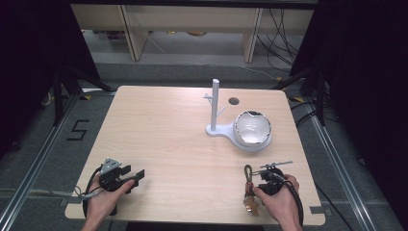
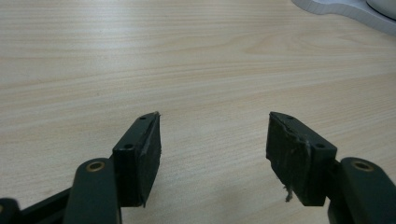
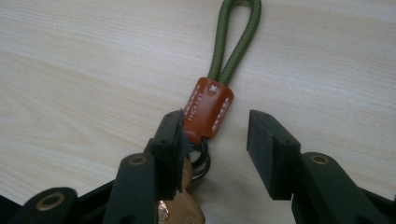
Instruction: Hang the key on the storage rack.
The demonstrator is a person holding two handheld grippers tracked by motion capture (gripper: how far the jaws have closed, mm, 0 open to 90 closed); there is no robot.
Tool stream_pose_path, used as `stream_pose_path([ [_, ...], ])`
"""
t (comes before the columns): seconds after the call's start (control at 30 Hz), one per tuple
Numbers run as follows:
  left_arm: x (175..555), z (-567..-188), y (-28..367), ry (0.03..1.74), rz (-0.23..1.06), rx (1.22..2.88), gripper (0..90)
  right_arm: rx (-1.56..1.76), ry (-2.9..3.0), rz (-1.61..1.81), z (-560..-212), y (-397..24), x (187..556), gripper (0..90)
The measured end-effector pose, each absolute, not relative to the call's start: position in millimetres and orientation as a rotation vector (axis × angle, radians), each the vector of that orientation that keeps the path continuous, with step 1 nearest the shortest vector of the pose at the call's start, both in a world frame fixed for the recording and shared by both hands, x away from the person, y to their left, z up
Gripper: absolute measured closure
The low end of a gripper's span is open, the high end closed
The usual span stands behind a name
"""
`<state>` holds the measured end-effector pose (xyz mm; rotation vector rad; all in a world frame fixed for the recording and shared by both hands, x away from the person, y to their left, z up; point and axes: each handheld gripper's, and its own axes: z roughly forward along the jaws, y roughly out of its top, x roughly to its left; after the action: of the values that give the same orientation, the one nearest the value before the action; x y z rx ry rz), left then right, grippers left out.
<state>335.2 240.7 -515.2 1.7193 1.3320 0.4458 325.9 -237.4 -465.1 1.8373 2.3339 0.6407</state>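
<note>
Near the worktop's (image 1: 159,125) front-left corner the left hand-held gripper (image 1: 136,175) is spread over bare wood. Near the front-right corner the right hand-held gripper (image 3: 215,140) is spread around the keyring (image 3: 208,107); one pad touches its brown leather tag.

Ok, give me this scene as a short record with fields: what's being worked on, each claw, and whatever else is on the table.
Worked item: key ring with green cord loop and brown leather tab, lying flat on the light wooden table
Right claw: open, jaws either side of the leather tab; one jaw touches it, the other stands apart
Left claw: open, nothing between the jaws, above bare wood
Other items: white stand with upright post, round shiny bowl on its base
</note>
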Motion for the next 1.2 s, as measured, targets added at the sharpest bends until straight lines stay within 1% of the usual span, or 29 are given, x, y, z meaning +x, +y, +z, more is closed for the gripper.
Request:
stream_pose_path([
  [0.07,335,-515,241,1.317,0.460,1.737,35.4,1.861,2.340,0.622,-463,-232,331,57.2],
  [0.17,333,-515,241,1.331,0.448,1.726,35.4,1.864,2.360,0.601,-461,-228,335,56.8],
  [0.2,333,-515,241,1.338,0.435,1.711,35.4,1.919,2.359,0.575,-459,-224,337,57.0],
  [0.27,333,-514,242,1.330,0.452,1.720,35.4,1.955,2.356,0.524,-457,-216,343,57.1],
  [0.43,333,-515,241,1.322,0.447,1.713,35.2,1.949,2.368,0.420,-459,-212,356,56.7],
  [0.7,334,-515,241,1.315,0.448,1.734,34.8,1.977,2.366,0.383,-457,-208,362,56.6],
  [0.83,333,-515,240,1.322,0.452,1.730,34.6,1.933,2.392,0.332,-459,-209,366,56.6],
  [0.87,333,-515,241,1.314,0.453,1.728,34.6,2.009,2.359,0.331,-458,-205,366,56.6],
  [1.2,333,-515,242,1.313,0.457,1.730,34.3,2.049,2.345,0.262,-463,-199,371,56.6],
])
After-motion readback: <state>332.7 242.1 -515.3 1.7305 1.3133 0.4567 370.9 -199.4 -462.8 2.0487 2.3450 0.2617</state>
